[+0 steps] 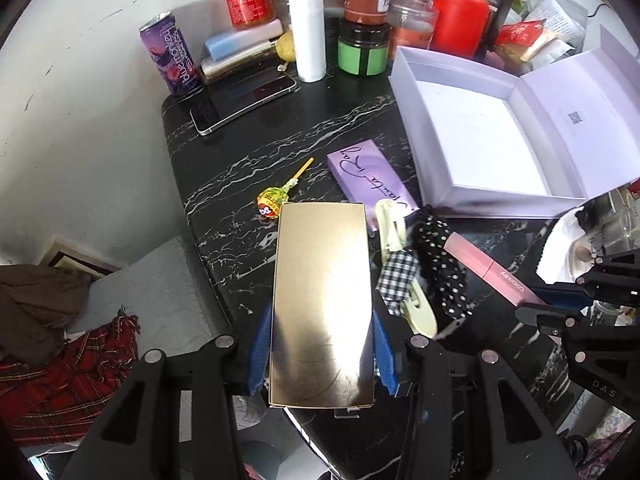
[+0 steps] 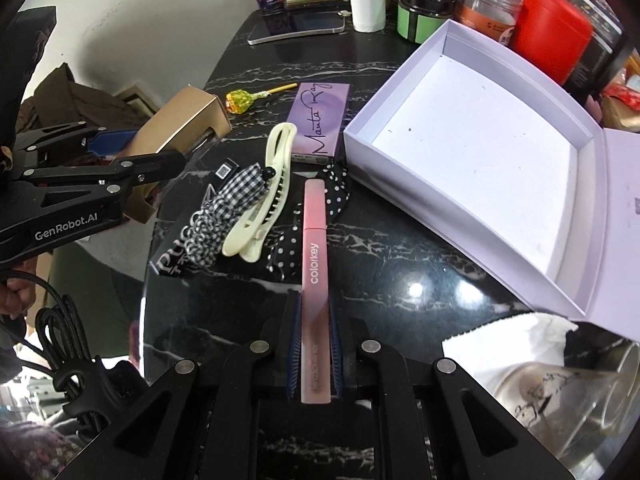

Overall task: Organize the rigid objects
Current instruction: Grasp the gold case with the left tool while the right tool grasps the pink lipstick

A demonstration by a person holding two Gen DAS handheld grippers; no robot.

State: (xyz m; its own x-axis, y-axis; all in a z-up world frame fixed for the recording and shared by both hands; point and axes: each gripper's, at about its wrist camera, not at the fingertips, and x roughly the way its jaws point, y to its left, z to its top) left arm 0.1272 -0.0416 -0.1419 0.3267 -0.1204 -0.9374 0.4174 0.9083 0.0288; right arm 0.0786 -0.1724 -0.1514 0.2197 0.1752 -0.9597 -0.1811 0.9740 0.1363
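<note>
1. Evidently, the left gripper (image 1: 322,354) pinches the gold box (image 1: 322,304) by its long sides, lifted above the table's near edge.
2. The right gripper (image 2: 315,354) clamps the pink tube (image 2: 315,256), probably bound for the open lavender box (image 2: 472,140) at right.

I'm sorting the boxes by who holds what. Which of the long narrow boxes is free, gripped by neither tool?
The purple Manta Ray box, lying flat beside the open white box. The gold box sits in the left tool; the pink Colorkey box in the right tool.

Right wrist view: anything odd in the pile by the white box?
Yes: cream hair clip lies tangled over checked fabric and polka-dot fabric, soft clutter among rigid items. White box holds nothing yet.
</note>
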